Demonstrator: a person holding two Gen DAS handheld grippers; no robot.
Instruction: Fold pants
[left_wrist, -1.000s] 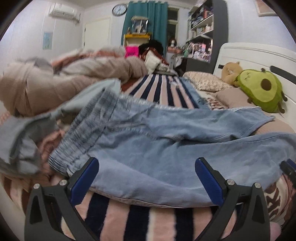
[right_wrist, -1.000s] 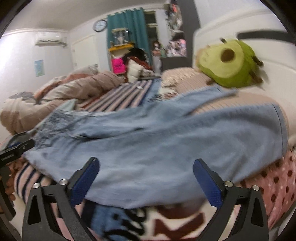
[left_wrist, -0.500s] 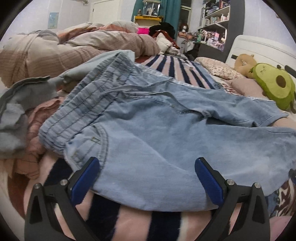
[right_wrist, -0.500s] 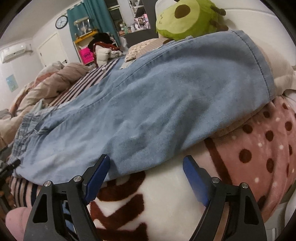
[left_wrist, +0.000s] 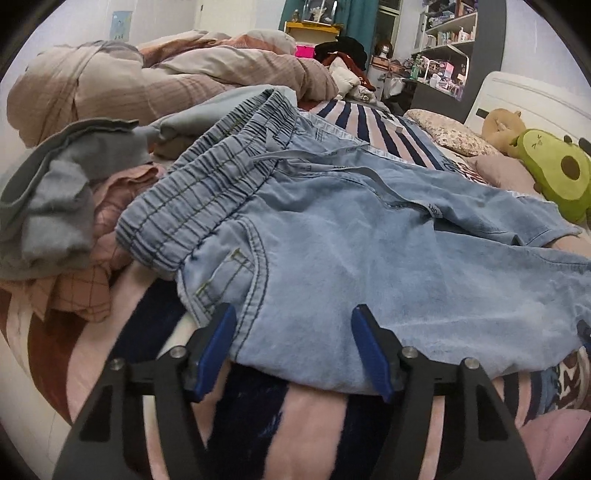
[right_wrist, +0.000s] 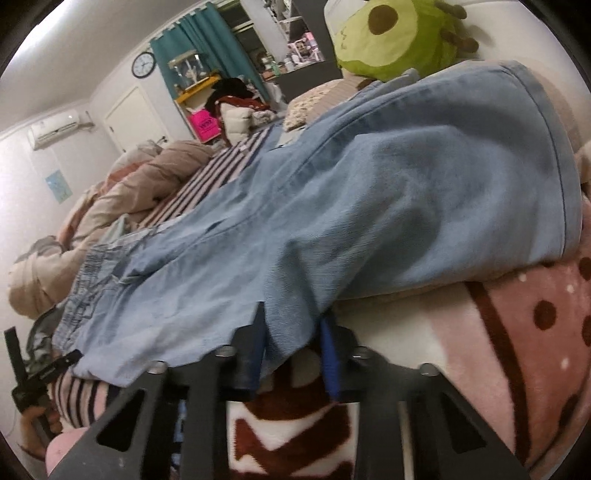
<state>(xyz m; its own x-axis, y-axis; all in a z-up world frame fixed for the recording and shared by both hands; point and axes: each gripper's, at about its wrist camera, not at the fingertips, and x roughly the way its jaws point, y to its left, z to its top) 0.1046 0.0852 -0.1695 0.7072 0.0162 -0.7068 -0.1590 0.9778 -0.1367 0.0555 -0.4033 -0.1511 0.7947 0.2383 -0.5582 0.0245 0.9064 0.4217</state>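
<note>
**Ana:** Left gripper (left_wrist: 291, 349) first: from its own camera the blue pads straddle the near edge of the pants (left_wrist: 369, 258), just below the hip pocket and near the elastic waistband (left_wrist: 207, 199). The jaws are closing with denim between them, but I see no pinch yet.

**Ben:** And the pants lie spread across the bed (left_wrist: 306, 424), waistband toward the heap of clothes (left_wrist: 66, 229), legs running away toward the avocado plush (left_wrist: 554, 177)?

**Ana:** Yes. Before lifting, I'd let that gripper bite deep enough to catch both layers, not only the top one.

**Ben:** Now the other view. The right gripper (right_wrist: 295, 350) is further down the same near edge from the waistband, on the leg (right_wrist: 424, 192). Its jaws are closing and nearly pressed together, with a bunched fold of denim caught between the pads.

**Ana:** So that side looks gripped. The hem end rests on the pink spotted blanket (right_wrist: 517, 332), by the plush.

**Ben:** My advice: wait for the left to clamp, then raise both together, keeping the edge taut so the fold lands straight.
</note>
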